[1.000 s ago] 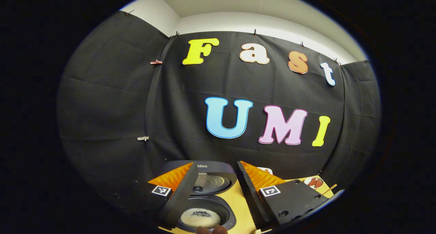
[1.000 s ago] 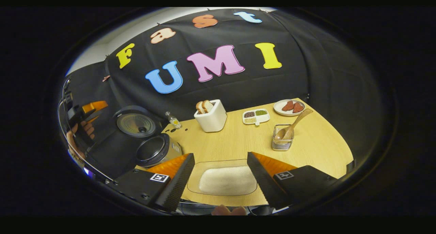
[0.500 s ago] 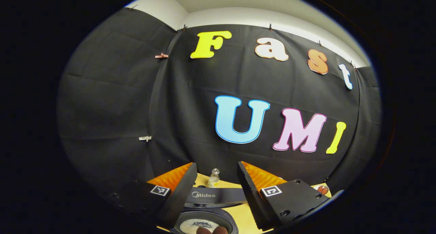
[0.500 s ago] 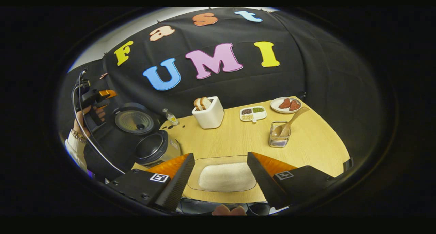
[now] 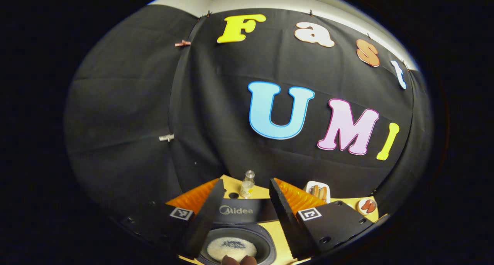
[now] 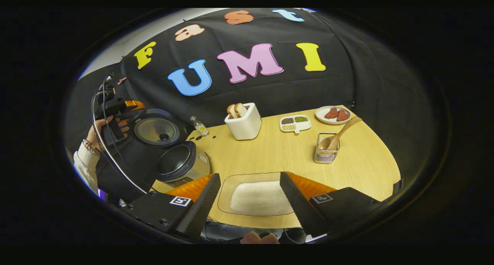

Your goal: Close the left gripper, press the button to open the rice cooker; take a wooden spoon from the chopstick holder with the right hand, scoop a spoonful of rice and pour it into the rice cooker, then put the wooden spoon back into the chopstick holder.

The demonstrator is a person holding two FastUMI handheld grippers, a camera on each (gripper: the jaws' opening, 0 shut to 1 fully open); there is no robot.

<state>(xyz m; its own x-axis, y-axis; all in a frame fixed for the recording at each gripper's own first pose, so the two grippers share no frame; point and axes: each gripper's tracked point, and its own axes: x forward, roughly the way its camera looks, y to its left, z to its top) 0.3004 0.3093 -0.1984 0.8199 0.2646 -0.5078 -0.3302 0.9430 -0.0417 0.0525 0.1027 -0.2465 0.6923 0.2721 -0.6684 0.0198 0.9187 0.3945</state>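
- While the rice cooker (image 6: 181, 162) stood open, the wooden spoon (image 6: 339, 134) leaned in the chopstick holder (image 6: 326, 153), well to the right of the cooker.
- Both the right gripper (image 6: 250, 203) and the left gripper (image 5: 243, 211) were wide open, holding nothing.
- The spoon seemed light, stiff and smooth; I judged its raised handle the best place to hold.

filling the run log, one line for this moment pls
rice cooker: lid open | wooden spoon: in chopstick holder | left claw: open | right claw: open, empty
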